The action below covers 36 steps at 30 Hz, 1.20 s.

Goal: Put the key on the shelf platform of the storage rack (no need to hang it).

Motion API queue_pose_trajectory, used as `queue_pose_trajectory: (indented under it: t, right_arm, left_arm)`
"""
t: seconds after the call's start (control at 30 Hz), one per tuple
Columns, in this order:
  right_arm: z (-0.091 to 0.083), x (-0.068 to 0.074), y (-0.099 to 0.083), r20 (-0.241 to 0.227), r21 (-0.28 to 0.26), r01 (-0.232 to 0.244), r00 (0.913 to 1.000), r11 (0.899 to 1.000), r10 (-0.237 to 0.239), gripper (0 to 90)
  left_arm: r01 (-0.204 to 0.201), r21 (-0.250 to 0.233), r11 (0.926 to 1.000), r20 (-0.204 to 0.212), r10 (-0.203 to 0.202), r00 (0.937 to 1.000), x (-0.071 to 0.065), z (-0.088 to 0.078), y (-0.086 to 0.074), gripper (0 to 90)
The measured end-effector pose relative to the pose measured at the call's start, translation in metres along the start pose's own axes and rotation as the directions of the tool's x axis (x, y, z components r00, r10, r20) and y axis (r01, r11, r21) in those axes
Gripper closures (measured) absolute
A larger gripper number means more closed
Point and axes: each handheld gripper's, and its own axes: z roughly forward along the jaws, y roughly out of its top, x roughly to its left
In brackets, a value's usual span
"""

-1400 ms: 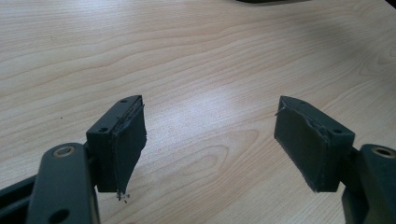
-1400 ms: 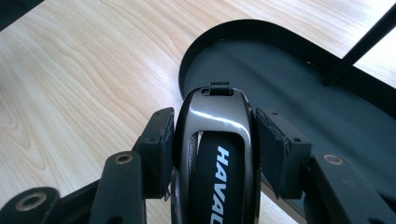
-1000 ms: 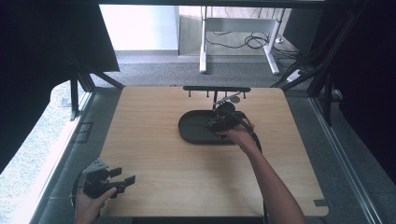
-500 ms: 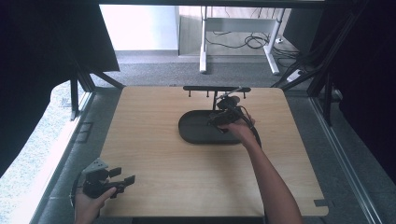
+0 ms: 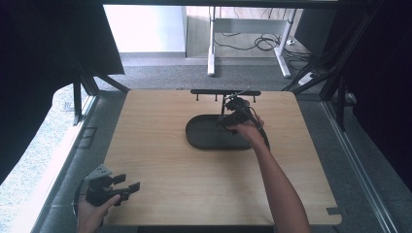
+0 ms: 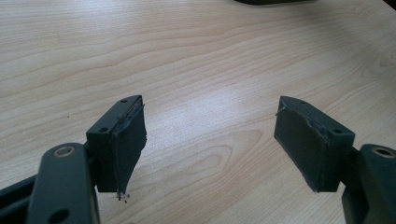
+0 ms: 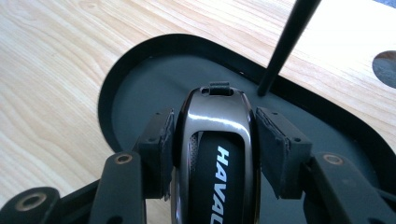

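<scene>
A glossy black car key fob with white lettering sits between the jaws of my right gripper, which is shut on its sides. In the high view my right gripper hovers over the right end of a black oval tray, close to the stand's thin upright rod. My left gripper rests at the table's near left corner. In its own view the left gripper stands wide open over bare wood, with nothing between its pads.
A black bar rack with small hooks stands at the table's back edge, just behind the tray. The light wooden tabletop stretches between the two grippers. A hole in the wood shows beyond the tray.
My right gripper with the key fob has moved a little toward the back of the tray, nearer the rack. The left gripper has stayed where it was.
</scene>
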Motion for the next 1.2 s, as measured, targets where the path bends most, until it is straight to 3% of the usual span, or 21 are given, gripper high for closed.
queue_pose_trajectory:
  t: [0.4,0.7,0.9,1.2]
  right_arm:
    - [0.015,-0.005,0.002,0.053,0.007,0.012,0.9985,1.0,-0.012,49.7]
    - [0.032,-0.011,-0.005,0.079,0.005,-0.001,0.9969,1.0,0.0,49.7]
    - [0.044,-0.01,-0.011,0.103,0.022,0.015,0.9945,1.0,-0.017,49.7]
    - [0.052,-0.008,-0.014,0.109,0.022,0.027,0.9936,0.999,-0.03,49.7]
  left_arm:
    - [0.0,0.0,1.0,-0.001,0.0,1.0,0.001,-0.001,0.0,25.3]
    - [0.001,0.001,1.0,-0.002,-0.001,1.0,0.001,0.0,0.0,25.2]
    - [-0.001,0.002,1.0,-0.002,0.001,1.0,0.001,0.0,0.0,25.2]
    - [-0.001,0.0,1.0,-0.003,0.001,1.0,0.002,0.0,0.0,25.2]
